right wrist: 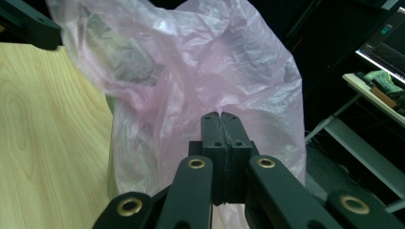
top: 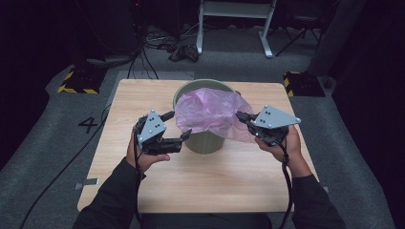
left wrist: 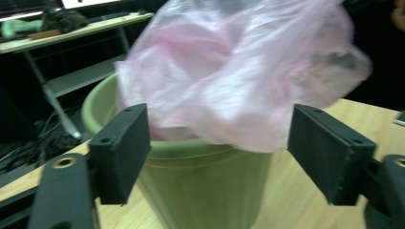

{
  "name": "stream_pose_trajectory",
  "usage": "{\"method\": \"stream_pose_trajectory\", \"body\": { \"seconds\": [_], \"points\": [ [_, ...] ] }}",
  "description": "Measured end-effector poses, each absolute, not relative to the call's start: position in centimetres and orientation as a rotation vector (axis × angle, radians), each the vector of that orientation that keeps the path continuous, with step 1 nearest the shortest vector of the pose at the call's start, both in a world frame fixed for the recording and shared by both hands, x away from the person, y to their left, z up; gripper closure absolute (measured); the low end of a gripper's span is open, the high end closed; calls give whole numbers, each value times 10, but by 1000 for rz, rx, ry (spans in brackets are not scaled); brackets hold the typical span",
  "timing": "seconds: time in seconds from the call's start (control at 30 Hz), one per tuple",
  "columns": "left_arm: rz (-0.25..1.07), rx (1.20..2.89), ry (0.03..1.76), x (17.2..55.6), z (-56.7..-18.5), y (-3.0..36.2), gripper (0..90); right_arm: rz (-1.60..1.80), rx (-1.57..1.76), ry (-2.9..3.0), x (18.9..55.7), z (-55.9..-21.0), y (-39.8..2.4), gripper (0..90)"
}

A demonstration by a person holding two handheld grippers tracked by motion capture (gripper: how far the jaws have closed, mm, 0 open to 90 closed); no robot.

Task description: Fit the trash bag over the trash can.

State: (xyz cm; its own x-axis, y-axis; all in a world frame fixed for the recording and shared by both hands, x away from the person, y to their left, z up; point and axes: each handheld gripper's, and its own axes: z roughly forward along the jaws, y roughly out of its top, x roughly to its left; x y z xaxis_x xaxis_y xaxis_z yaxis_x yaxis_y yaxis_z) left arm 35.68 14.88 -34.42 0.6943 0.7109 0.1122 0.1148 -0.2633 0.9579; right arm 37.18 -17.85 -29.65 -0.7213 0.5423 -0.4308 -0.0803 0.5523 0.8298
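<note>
left gripper (top: 177, 127) fingers (left wrist: 119, 152) spread wide, nothing between the pads, bag and bin rim sit just past them in the left gripper view. right gripper (top: 241, 116) fingers (right wrist: 222, 143) pressed together, pinching the edge of the pink plastic bag (top: 210, 112); in the right gripper view the film bunches right at the closed tips.

bag is thin, see-through pink, crumpled, puffed up over the top of the green bin (top: 206, 141) at centre of the high view. its right side hangs down outside the bin toward the right gripper. left side of the bag sits loosely over the bin rim, not held.

bin stands upright on the wooden table (top: 215, 181), slightly above the table's middle. left gripper is left of the bin, near its wall, one finger close to the bin side, touching or not i cannot tell. right gripper is right of the bin, apart from its wall.

each gripper has a grey three-cornered plate on top, cable trailing down along the dark sleeves at the bottom of the frame.

writing: a "4" (top: 89, 125) marked on the grey floor at mid left of the high view. black-yellow striped blocks (top: 79, 81) at upper left and upper right of the table. no label readable on bin or bag. white frame legs (top: 234, 24) at top centre, cables on the floor beside.
</note>
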Motion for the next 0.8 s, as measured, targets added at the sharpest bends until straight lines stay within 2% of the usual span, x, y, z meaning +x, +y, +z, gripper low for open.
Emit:
{"method": "stream_pose_trajectory", "body": {
  "seconds": [0.13,0.27,0.67,0.73,0.8],
  "points": [
    [717,1771,718,362,-345,151,313,1167,386,2092,374,-294,-178,900],
    [744,1771,704,358,-345,155,284,1151,404,2087,377,-292,-177,900],
    [624,1798,629,345,-345,142,199,1163,388,2094,376,-290,-168,900],
    [641,1806,650,348,-344,139,205,1166,388,2091,376,-289,-168,897],
    [668,1805,669,350,-342,137,265,1181,385,2089,375,-289,-168,883]
  ]
}}
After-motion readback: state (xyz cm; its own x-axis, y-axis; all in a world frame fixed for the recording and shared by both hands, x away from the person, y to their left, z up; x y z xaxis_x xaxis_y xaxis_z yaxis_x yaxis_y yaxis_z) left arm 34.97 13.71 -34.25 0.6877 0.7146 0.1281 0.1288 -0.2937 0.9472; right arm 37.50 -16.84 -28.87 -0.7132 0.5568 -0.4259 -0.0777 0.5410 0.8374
